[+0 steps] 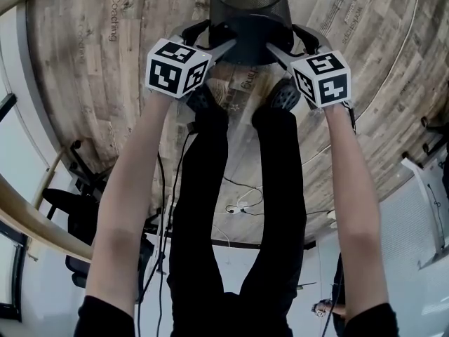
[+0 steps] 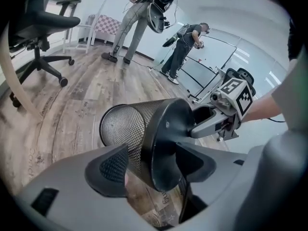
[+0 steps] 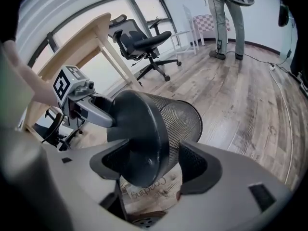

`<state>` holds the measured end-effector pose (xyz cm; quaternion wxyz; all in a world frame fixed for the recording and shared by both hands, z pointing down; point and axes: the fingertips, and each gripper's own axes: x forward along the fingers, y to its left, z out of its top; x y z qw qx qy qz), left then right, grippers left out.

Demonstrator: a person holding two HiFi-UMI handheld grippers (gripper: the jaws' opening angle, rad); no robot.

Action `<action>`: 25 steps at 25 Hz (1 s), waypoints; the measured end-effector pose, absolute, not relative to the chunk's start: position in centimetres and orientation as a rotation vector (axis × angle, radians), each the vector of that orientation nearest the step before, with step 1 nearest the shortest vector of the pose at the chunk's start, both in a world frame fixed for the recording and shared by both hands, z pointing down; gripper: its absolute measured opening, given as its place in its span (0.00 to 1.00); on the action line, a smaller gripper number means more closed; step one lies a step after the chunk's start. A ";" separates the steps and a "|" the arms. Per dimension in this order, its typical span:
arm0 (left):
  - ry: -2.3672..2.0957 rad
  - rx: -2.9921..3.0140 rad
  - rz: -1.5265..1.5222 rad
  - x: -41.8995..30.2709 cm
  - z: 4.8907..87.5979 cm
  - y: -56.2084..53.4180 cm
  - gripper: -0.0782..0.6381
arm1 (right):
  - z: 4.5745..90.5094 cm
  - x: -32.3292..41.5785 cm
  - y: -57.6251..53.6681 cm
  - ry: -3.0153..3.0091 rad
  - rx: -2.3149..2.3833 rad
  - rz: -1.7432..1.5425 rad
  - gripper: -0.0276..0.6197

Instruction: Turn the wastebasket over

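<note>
Left tongs [image 2: 154,170] and right tongs [image 3: 156,165] clamp the wastebasket [image 1: 249,5], its mouth cut off in head view.

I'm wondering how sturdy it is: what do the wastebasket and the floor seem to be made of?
The wastebasket looks like black-painted metal: see-through wire mesh wall, solid base with dull sheen. The floor looks like wood planks or laminate: grain and seams show; which, I cannot tell.
</note>
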<state>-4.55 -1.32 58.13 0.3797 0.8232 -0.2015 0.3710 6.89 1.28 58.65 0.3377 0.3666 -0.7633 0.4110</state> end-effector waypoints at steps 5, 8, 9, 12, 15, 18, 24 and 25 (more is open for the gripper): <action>-0.510 2.095 0.964 -4.9 58.3 -0.3 0.56 | 58.7 6.6 2.0 -1.989 0.926 1.047 0.56; -0.497 2.076 0.988 -5.3 58.5 0.7 0.56 | 58.7 6.3 2.6 -1.987 0.909 1.093 0.56; -0.492 2.068 0.993 -5.4 58.6 1.0 0.56 | 58.7 6.3 2.7 -1.988 0.909 1.124 0.55; -0.475 2.031 0.987 -5.6 58.8 1.9 0.56 | 58.6 6.2 3.0 -1.993 0.906 1.205 0.56; -0.469 1.988 0.951 -5.8 58.8 2.8 0.56 | 58.4 5.9 3.7 -1.997 0.872 1.244 0.56; -0.448 1.963 0.930 -5.8 58.8 3.9 0.56 | 58.5 5.7 4.9 -1.991 0.817 1.253 0.56; -0.404 1.940 0.969 -6.0 59.6 6.4 0.56 | 59.6 5.4 8.0 -1.946 0.743 1.273 0.56; -0.396 1.936 0.982 -6.1 60.0 6.9 0.56 | 60.0 5.4 8.5 -1.938 0.744 1.278 0.56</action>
